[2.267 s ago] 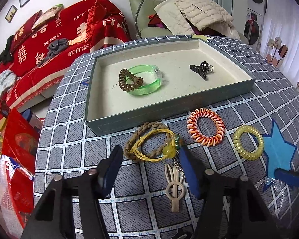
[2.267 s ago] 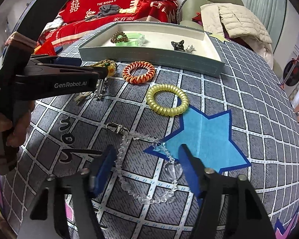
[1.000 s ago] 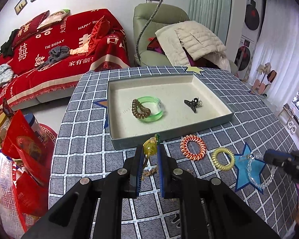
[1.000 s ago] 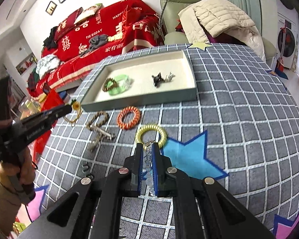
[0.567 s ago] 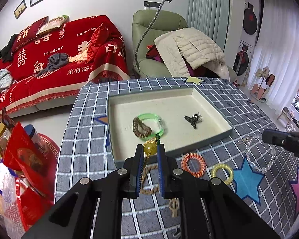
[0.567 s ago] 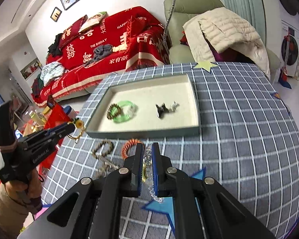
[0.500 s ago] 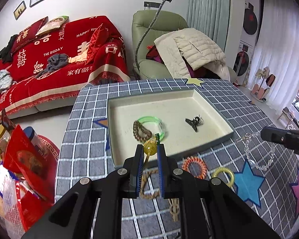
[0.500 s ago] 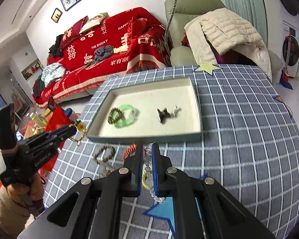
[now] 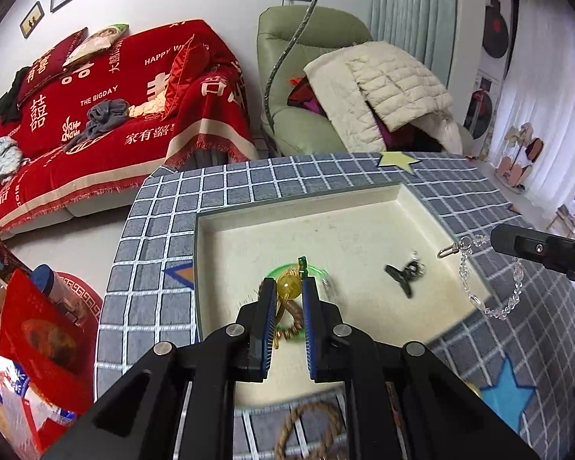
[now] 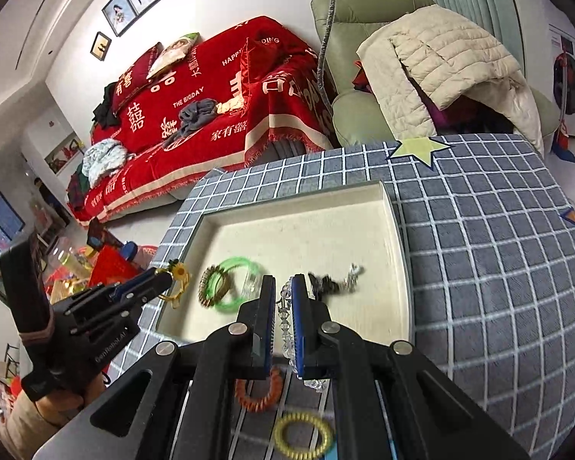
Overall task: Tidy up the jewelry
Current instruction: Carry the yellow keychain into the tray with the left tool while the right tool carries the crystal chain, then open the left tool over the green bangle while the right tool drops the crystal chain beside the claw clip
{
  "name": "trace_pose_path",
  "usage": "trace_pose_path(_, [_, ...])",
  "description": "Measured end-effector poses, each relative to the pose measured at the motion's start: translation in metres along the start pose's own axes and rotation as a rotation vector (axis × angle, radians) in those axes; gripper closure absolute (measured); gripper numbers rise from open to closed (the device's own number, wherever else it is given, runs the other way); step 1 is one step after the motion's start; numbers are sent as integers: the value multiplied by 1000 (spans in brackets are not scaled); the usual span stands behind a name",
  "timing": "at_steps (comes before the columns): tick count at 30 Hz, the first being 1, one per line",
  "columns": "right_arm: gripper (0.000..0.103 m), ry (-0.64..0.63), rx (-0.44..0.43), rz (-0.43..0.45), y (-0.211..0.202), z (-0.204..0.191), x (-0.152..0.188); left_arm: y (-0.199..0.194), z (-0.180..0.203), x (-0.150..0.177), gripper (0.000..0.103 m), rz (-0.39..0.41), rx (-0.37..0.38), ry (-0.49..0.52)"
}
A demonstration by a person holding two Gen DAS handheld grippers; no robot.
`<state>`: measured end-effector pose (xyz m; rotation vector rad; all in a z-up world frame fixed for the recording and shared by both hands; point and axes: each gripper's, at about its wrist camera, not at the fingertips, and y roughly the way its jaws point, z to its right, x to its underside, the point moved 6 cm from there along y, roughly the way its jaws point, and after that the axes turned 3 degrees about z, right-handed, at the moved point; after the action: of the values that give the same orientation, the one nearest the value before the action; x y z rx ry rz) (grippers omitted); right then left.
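Checked cloth covers our table (image 10: 498, 268), where the tray (image 9: 421, 199) sits. We clamp a yellow bead tie (image 9: 289, 287) in the left gripper (image 9: 289, 295), above the tray's near-left part. Our right gripper (image 10: 283, 299) pinches a clear chain (image 9: 487, 299) at its near edge. Risk: the dangling chain could snag the rim or drop on the clip (image 9: 404, 274). Open floor lies toward the far wall.
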<state>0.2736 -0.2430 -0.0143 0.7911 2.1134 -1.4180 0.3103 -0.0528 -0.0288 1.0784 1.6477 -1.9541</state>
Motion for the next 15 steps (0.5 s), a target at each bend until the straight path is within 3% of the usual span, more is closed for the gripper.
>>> trace_pose_path(15, [94,70,58,-46,70,41,0,59,-1,7,69,-60,-81,33])
